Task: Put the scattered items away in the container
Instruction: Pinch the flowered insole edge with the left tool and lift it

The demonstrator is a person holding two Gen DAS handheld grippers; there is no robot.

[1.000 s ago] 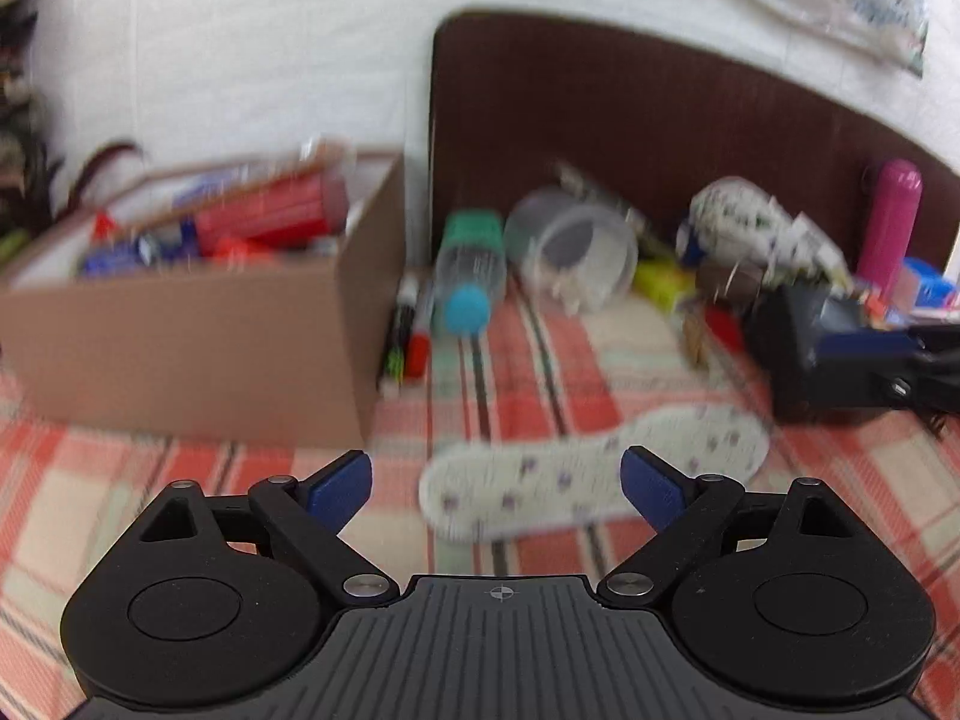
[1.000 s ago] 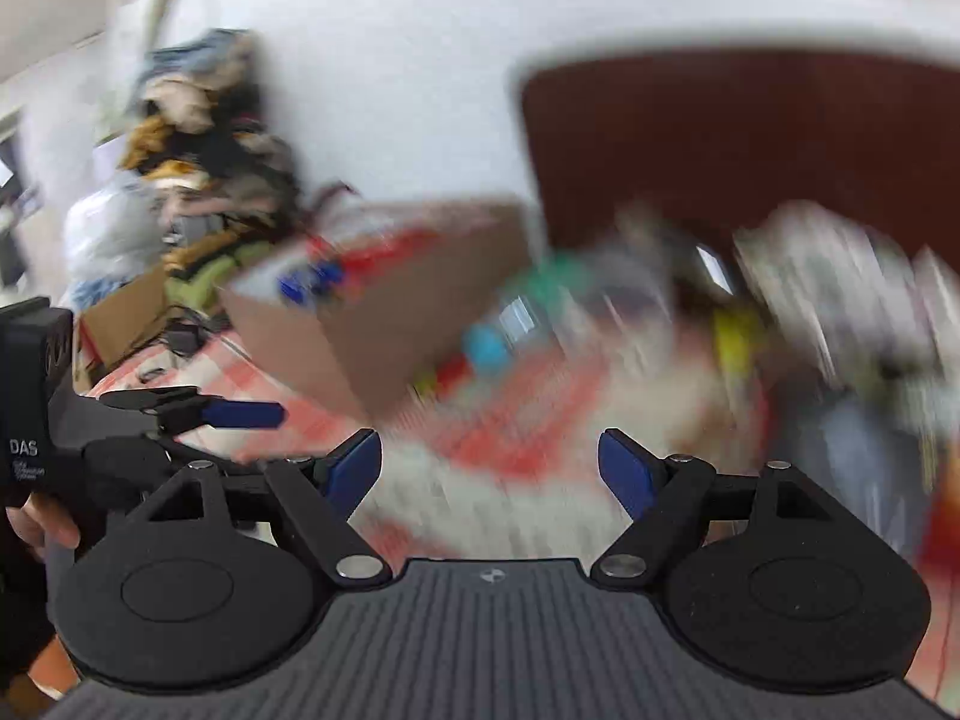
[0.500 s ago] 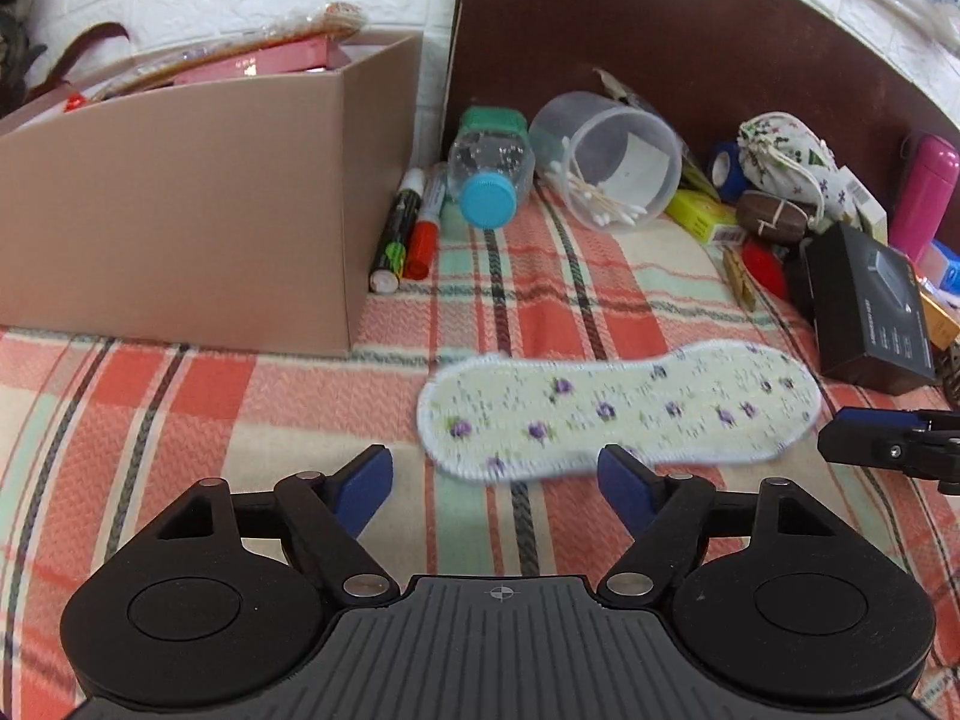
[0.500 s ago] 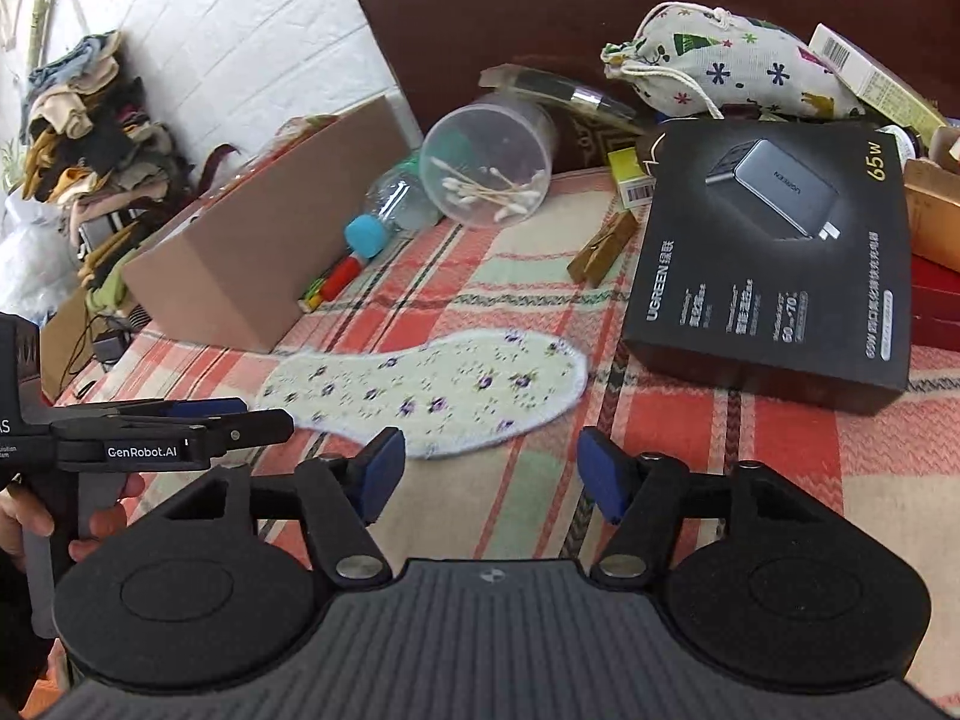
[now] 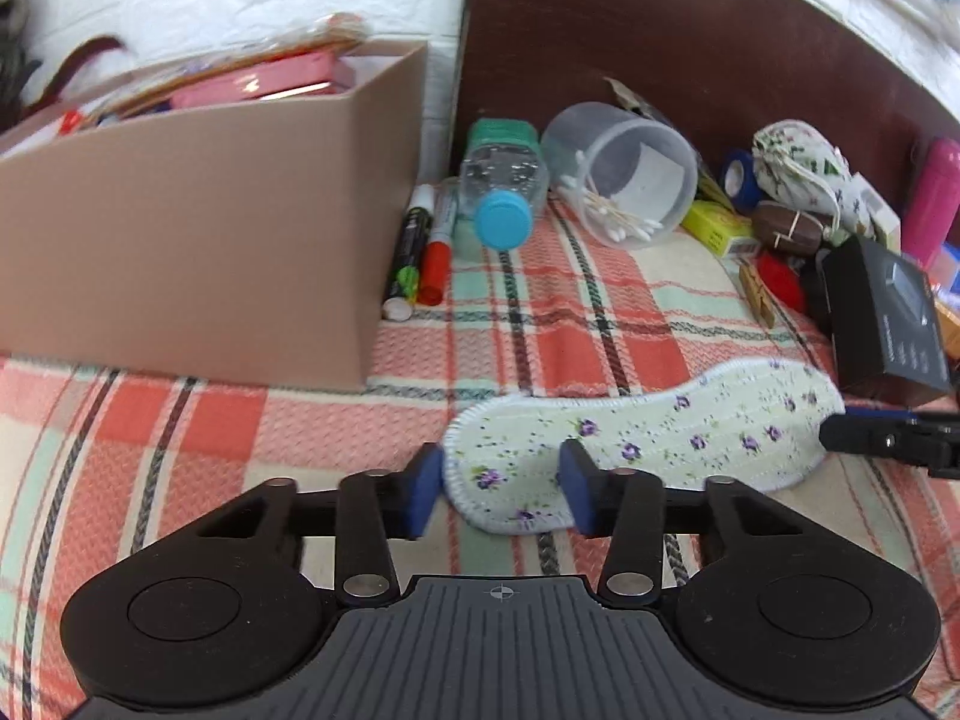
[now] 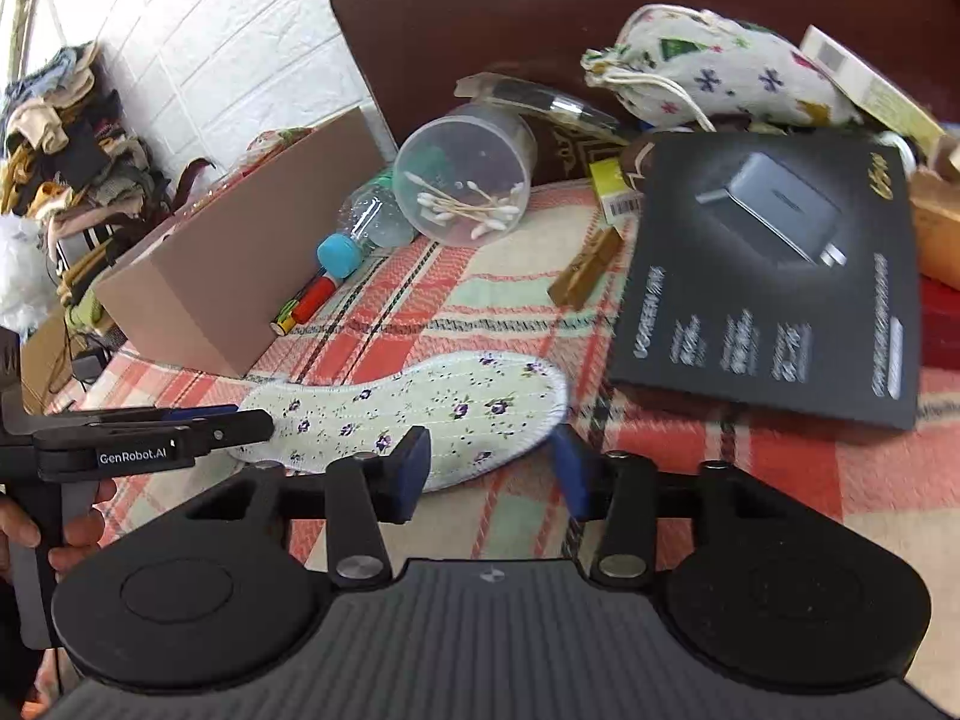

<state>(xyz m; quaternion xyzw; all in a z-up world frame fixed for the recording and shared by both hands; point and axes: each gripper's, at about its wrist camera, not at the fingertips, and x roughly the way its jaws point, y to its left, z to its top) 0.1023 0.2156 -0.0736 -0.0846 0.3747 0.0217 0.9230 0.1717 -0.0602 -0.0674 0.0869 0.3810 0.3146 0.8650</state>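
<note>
A flowered white insole [image 5: 648, 432] lies flat on the plaid blanket; it also shows in the right wrist view [image 6: 420, 414]. My left gripper [image 5: 498, 495] is open, its blue pads either side of the insole's near-left end. My right gripper [image 6: 489, 471] is open, its pads either side of the insole's other end. The brown cardboard box [image 5: 198, 228], holding several items, stands at the left; it also shows in the right wrist view [image 6: 240, 264]. The right gripper's tip shows in the left wrist view [image 5: 888, 438], and the left gripper shows in the right wrist view [image 6: 150, 444].
Beside the box lie markers [image 5: 420, 258], a plastic bottle with a blue cap [image 5: 504, 192] and a clear cup of cotton swabs [image 5: 624, 180]. A black charger box [image 6: 774, 276], a wooden clothespin [image 6: 585, 270], a printed pouch [image 6: 720, 72] and a pink bottle [image 5: 933, 198] crowd the right. A dark headboard [image 5: 660, 30] stands behind.
Both grippers have moved down and forward onto the insole's two ends, and their jaws have narrowed around it. The insole has not moved.
</note>
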